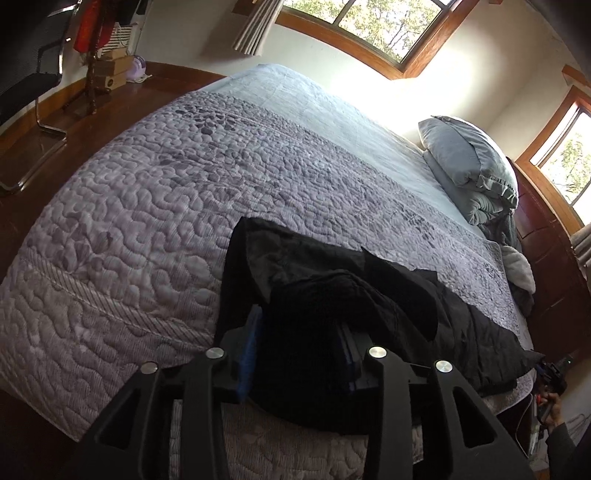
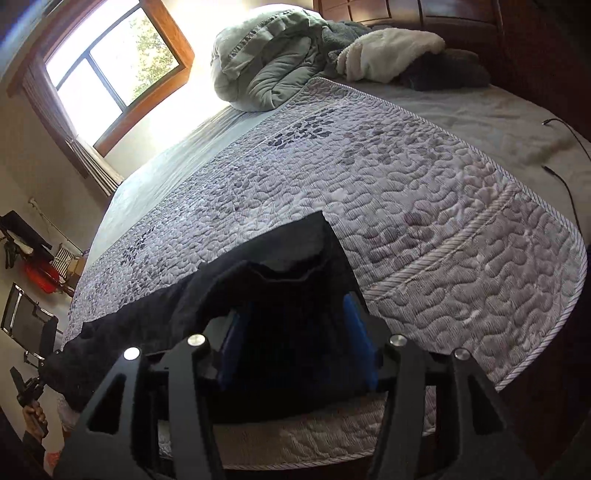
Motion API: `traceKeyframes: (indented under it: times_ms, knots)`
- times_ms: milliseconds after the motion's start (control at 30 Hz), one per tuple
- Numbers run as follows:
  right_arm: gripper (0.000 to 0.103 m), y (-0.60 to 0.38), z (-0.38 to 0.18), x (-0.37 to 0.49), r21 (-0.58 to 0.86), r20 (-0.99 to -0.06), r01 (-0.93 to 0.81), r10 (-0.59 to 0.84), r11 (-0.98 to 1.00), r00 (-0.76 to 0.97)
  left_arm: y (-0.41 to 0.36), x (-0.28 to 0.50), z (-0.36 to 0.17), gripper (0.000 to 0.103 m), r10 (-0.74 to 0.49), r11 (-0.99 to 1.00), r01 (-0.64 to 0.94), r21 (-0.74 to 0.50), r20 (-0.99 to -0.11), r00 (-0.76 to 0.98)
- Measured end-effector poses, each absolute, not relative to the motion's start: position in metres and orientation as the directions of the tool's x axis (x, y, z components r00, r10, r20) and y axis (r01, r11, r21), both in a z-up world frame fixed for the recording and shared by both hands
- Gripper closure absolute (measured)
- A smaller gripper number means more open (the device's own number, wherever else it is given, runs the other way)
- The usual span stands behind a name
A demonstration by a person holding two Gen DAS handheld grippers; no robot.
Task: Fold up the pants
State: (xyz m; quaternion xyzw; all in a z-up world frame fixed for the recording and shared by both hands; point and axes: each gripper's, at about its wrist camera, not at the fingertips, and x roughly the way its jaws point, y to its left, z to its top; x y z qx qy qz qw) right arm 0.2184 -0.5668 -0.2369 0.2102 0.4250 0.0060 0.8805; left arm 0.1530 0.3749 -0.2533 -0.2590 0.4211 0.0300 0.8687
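One pants (image 1: 332, 295) on one quilt (image 1: 147, 221)

Sunlit wood-framed windows (image 1: 373, 26) behind a quilted bed (image 1: 166, 177).

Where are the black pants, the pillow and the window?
black pants (image 1: 314, 258): left wrist view, on the flat cloth at the far end.
pillow (image 1: 465, 151): left wrist view, on its grey side.
window (image 2: 114, 62): right wrist view, on the glass.
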Motion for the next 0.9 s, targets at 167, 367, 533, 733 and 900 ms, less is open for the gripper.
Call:
traceKeyframes:
  times_ms: [167, 367, 533, 733, 900]
  knots:
    - [0.034, -0.578, -0.271, 0.192, 0.427, -0.801, 0.308, 0.197, 0.850, 0.565, 0.391, 0.127, -0.287, 0.031, -0.083, 0.828, -0.422, -0.371, -0.823, 0.562]
    - [0.032, -0.603, -0.290, 0.146, 0.707, -0.665, 0.416, 0.336, 0.572, 0.667, 0.410, 0.082, -0.289, 0.018, -0.089, 0.651, -0.512, -0.560, -0.726, 0.681]
    - [0.041, -0.590, -0.299, 0.155, 0.781, -0.594, 0.383, 0.398, 0.492, 0.699, 0.399, 0.081, -0.284, 0.013, -0.161, 0.579, -0.457, -0.675, -0.644, 0.747]
    - [0.042, -0.589, -0.324, 0.175, 0.778, -0.615, 0.454, 0.376, 0.434, 0.693, 0.381, 0.110, -0.294, 0.011, -0.235, 0.536, -0.467, -0.703, -0.656, 0.717]
    - [0.046, -0.591, -0.332, 0.181, 0.785, -0.609, 0.469, 0.363, 0.406, 0.706, 0.372, 0.131, -0.299, 0.020, -0.237, 0.563, -0.491, -0.665, -0.699, 0.675]
